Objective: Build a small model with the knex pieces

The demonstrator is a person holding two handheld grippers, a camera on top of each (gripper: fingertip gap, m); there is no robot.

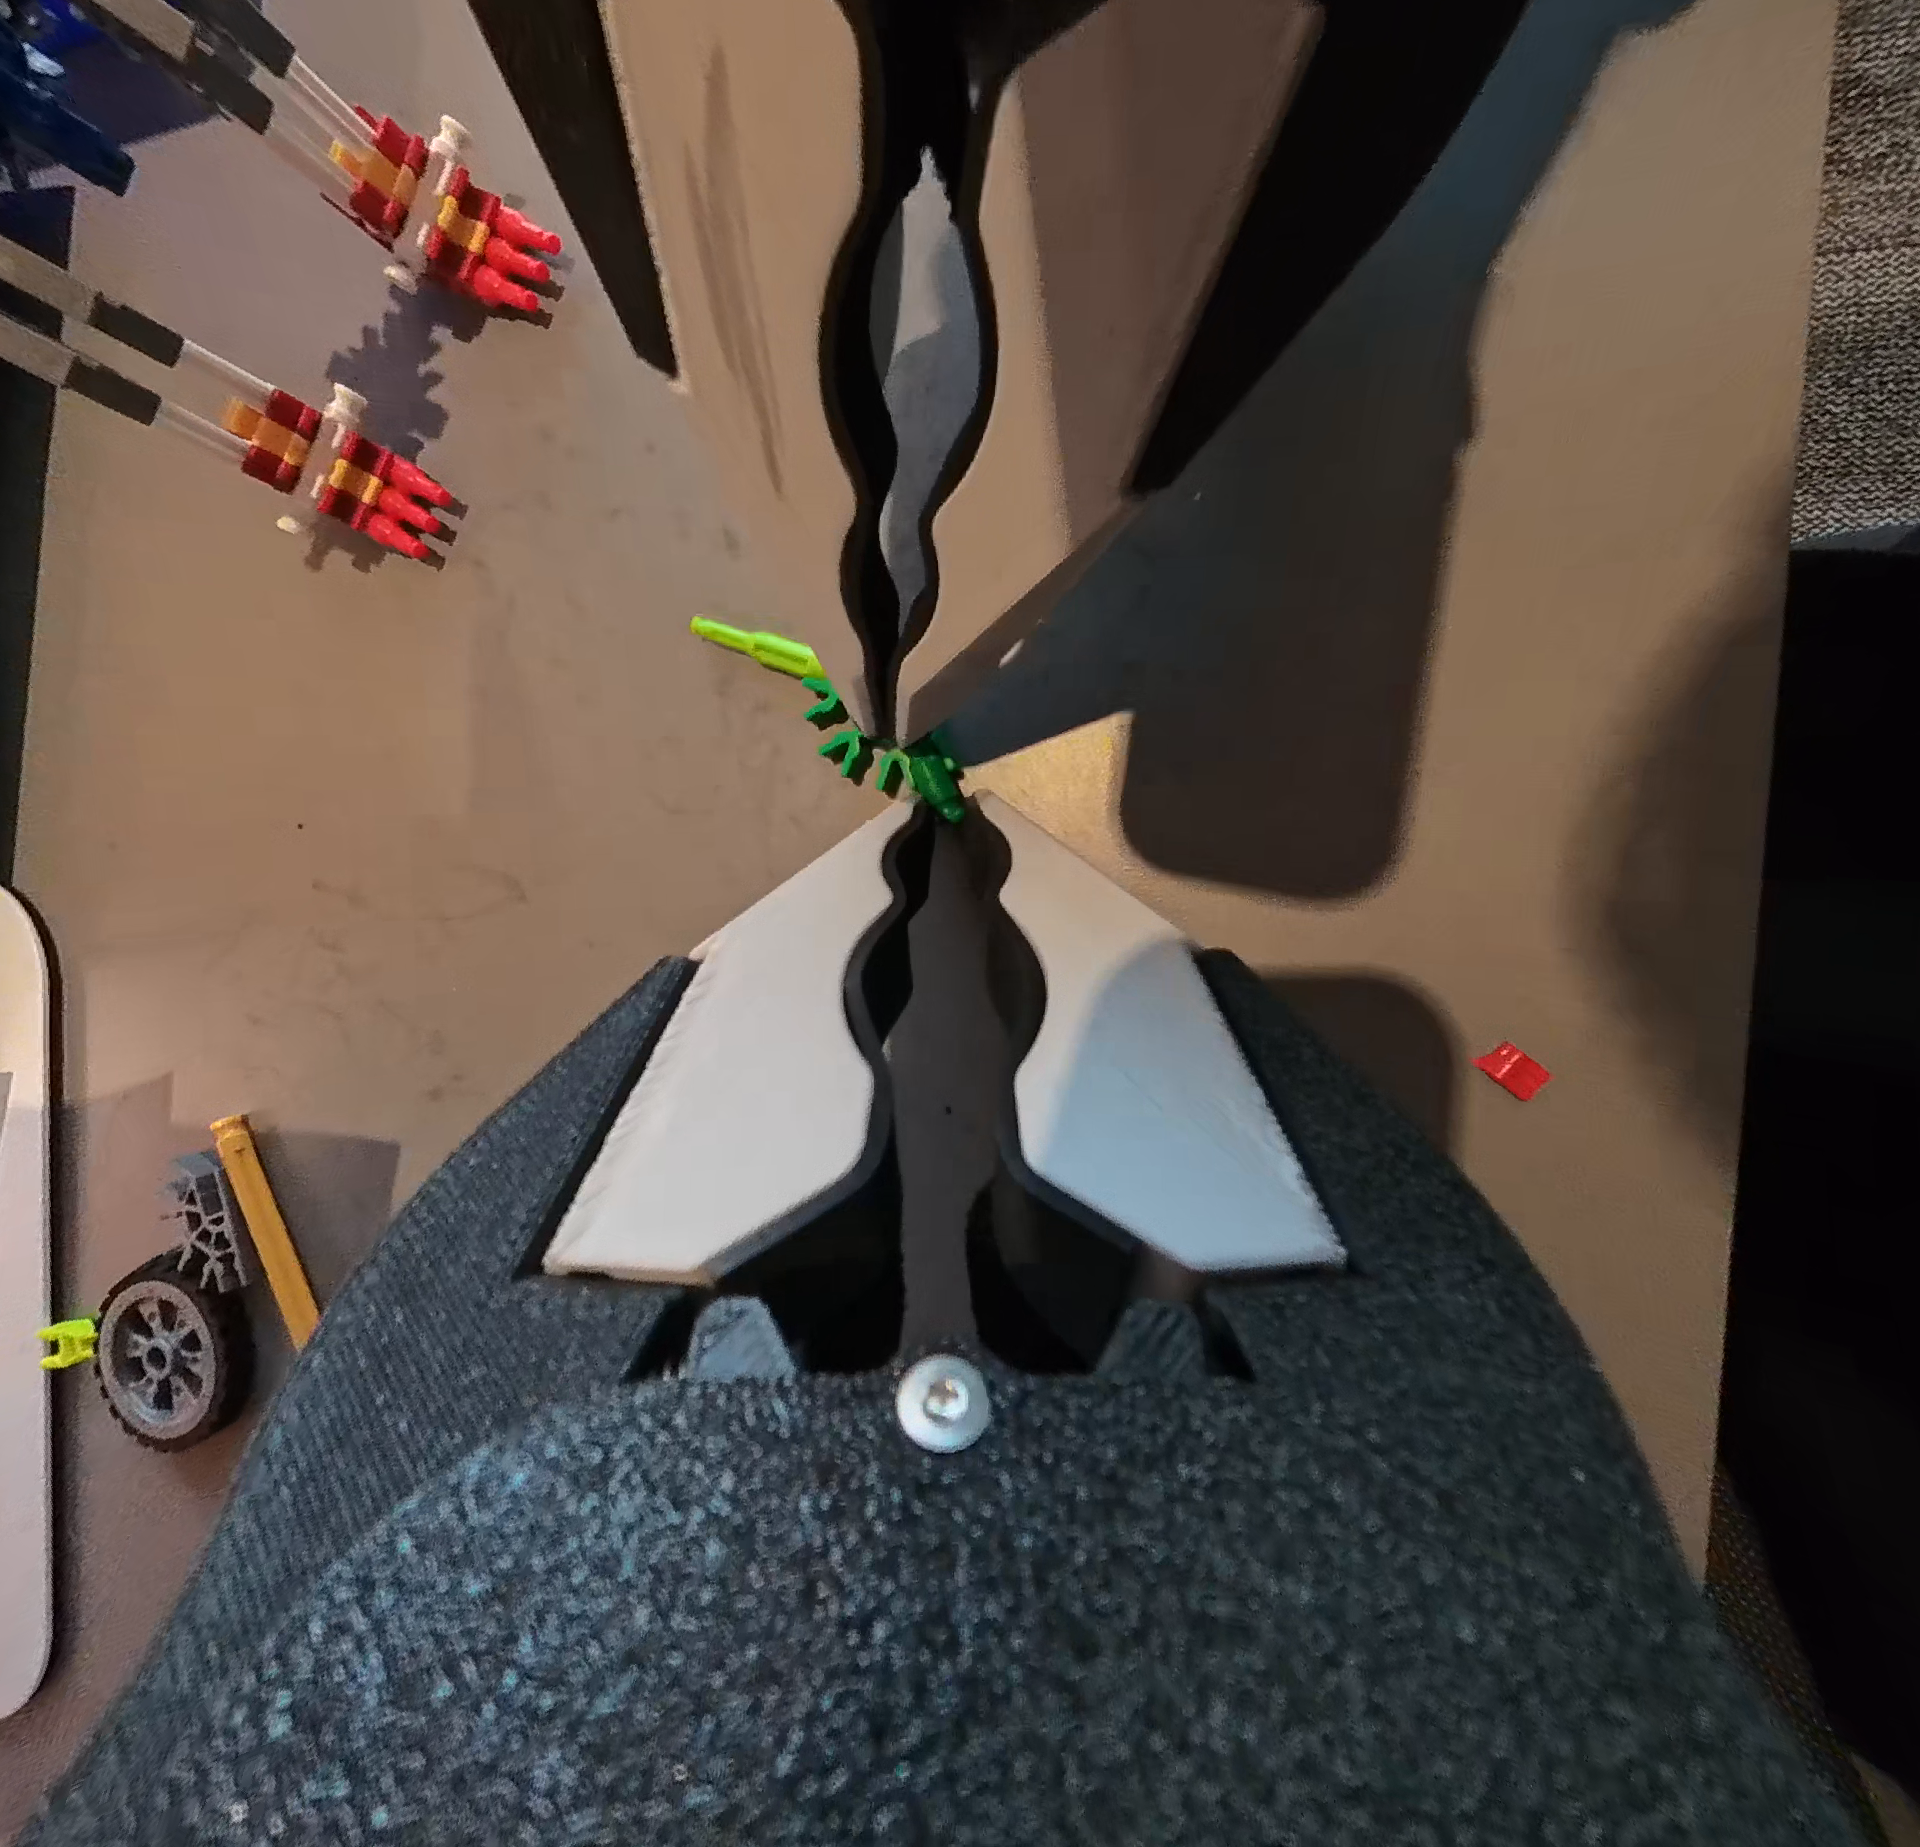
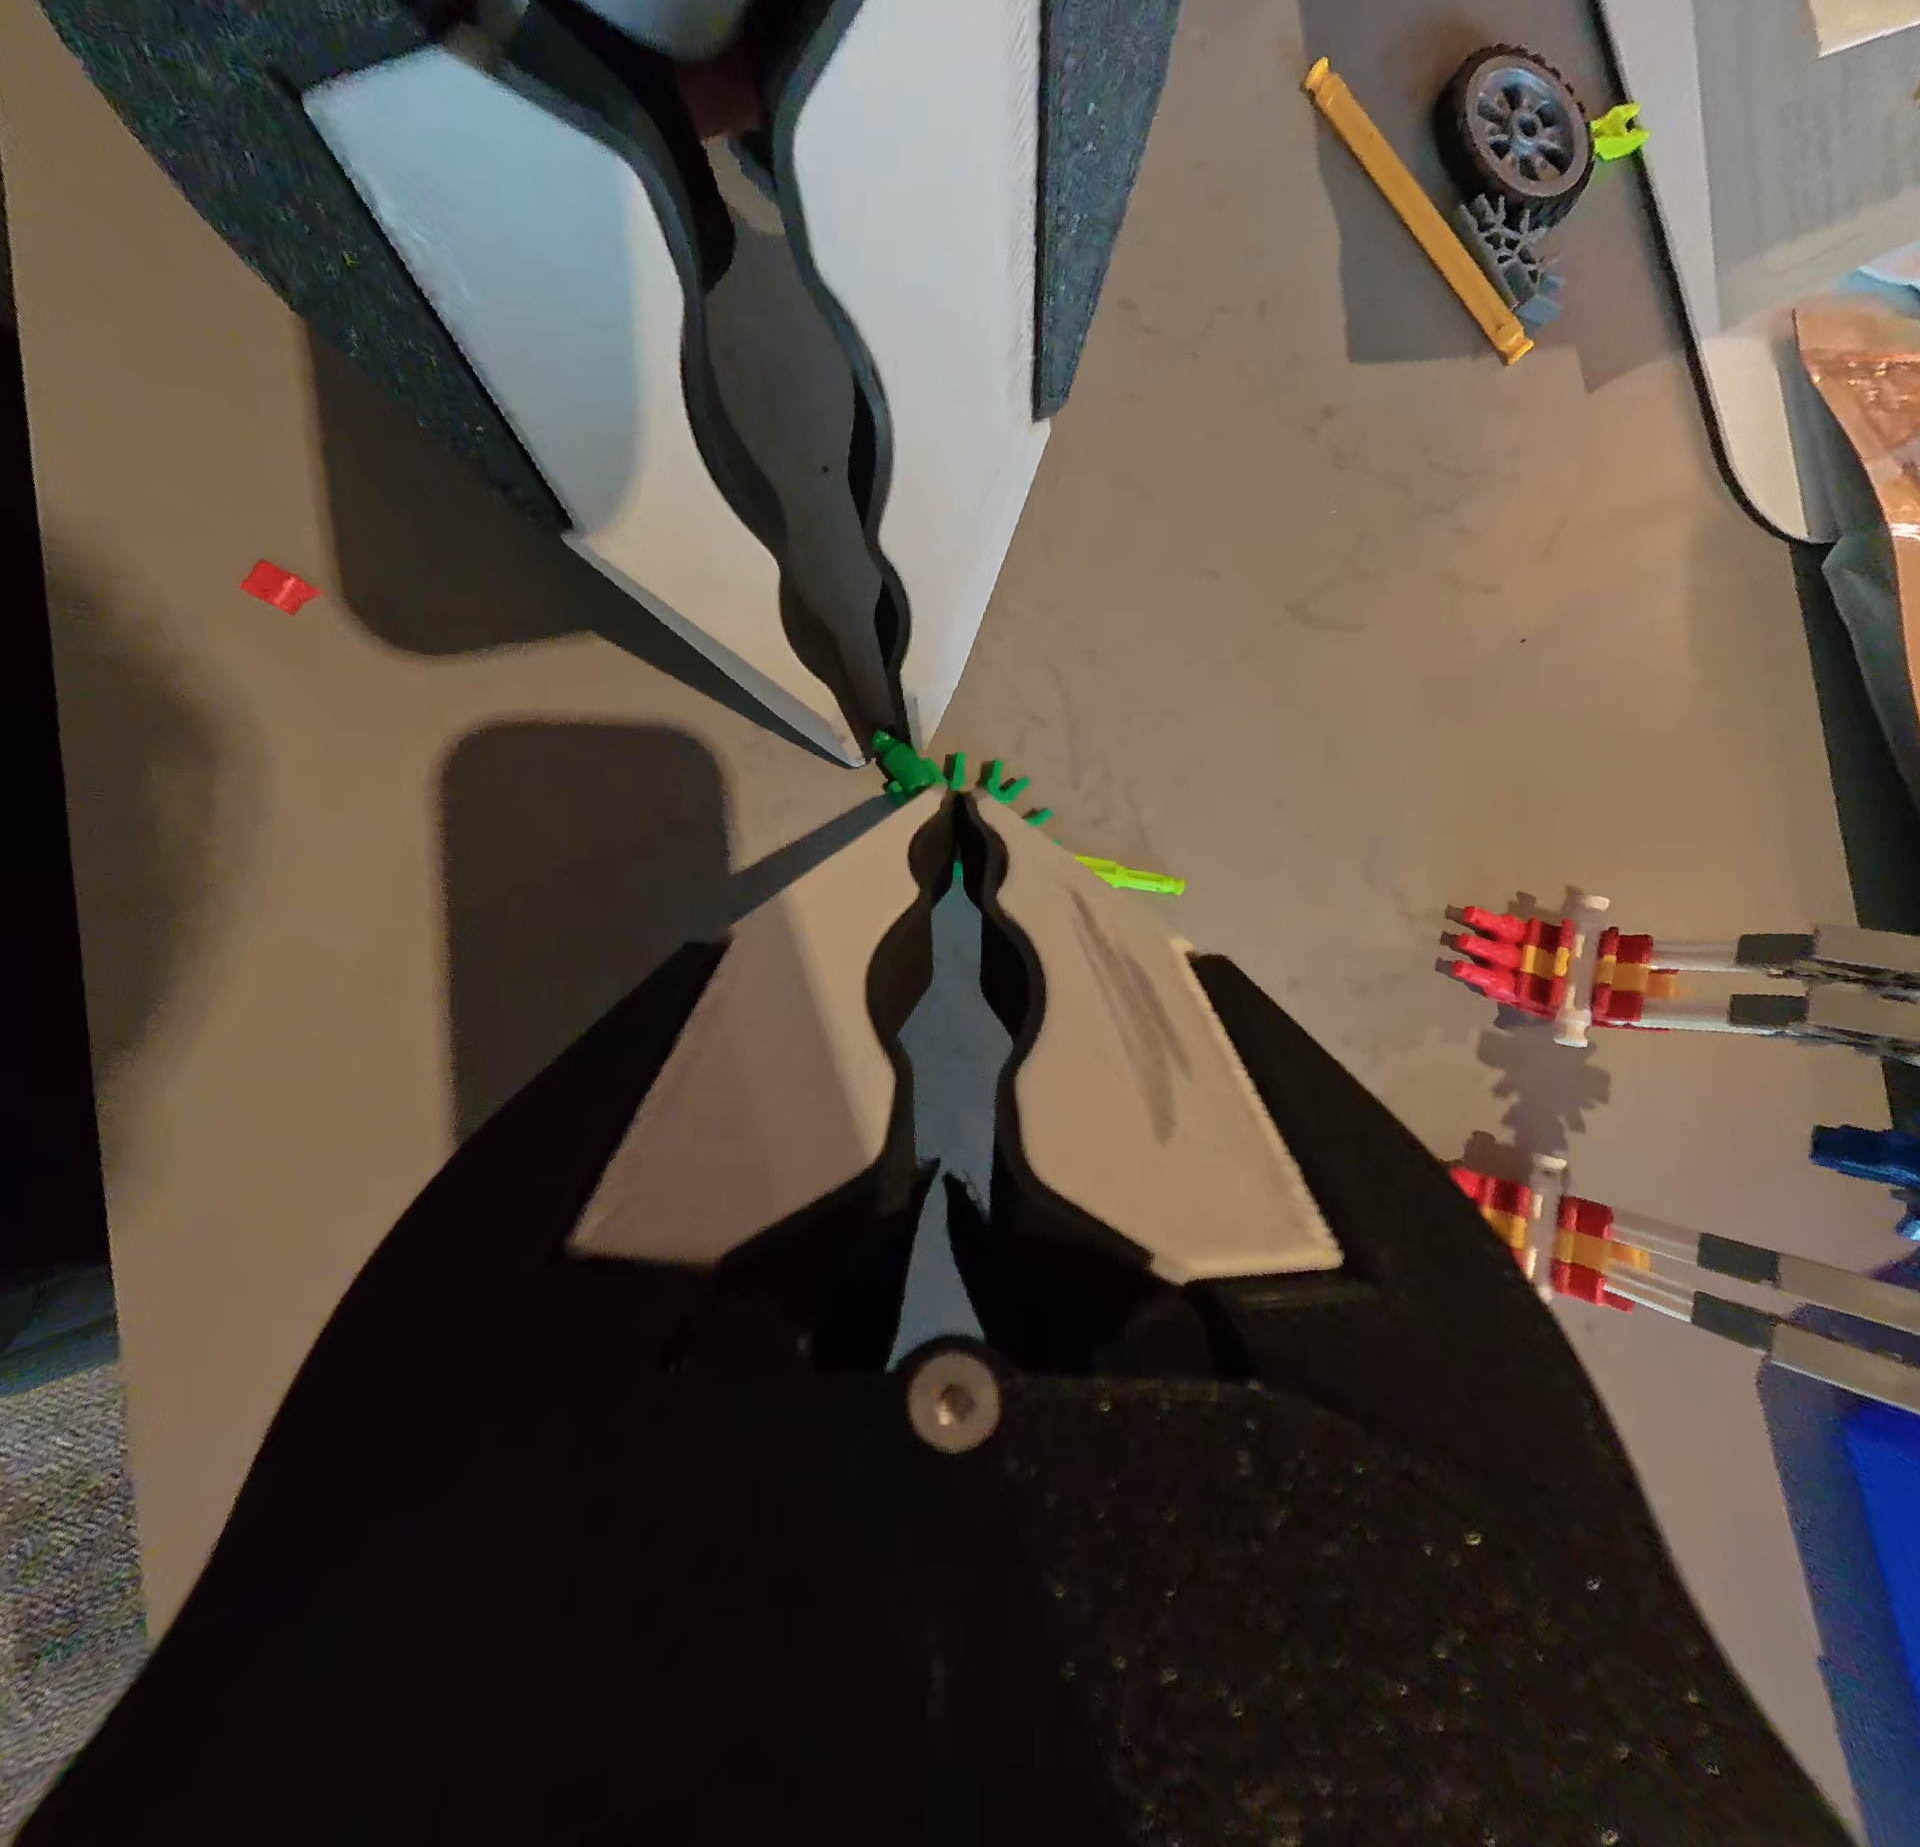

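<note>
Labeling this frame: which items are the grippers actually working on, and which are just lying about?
In hand: green connector chain, pinched by left gripper and right gripper.

Lying about: red-tipped assemblies, wheel, yellow rod, small red piece, on the table.

Glossy plastic green connector piece (image 1: pixel 925 771), matt smooth tabletop (image 1: pixel 520 758)

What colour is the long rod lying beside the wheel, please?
Yellow-gold; the rod beside the wheel shows best in the right wrist view.
</note>
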